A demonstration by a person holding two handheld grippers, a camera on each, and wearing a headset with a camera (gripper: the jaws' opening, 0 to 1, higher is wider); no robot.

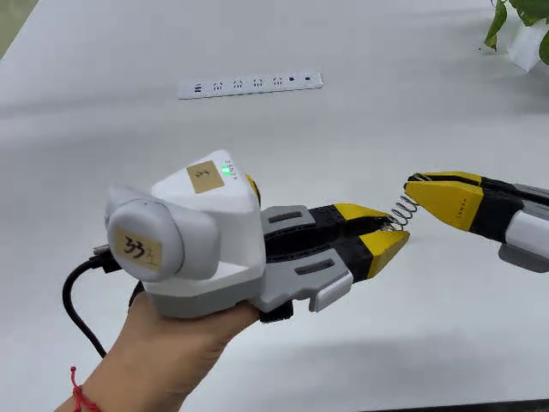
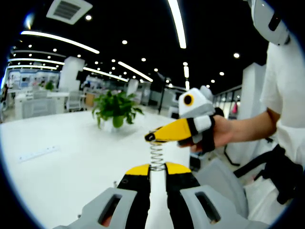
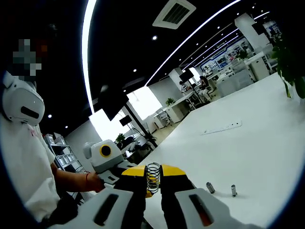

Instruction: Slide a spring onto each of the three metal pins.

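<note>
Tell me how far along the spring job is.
Done: unclear; two small pin-like pieces stand on the table, too small to judge. In hand: one spring, gripped by the right tool, its far end meeting the left tool. Remaining: seating it, then the rest.

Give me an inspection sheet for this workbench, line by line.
Surface: white table.
Job's things: spring held in the air between both tongs; small metal part and second part stand on the table, too small to identify.
Clutter: power strip.
Grippers: left gripper and right gripper, each shut on one end of the spring.
Cables: black cable at the left gripper's rear.
Surroundings: potted plant, open office, ceiling lights.
</note>
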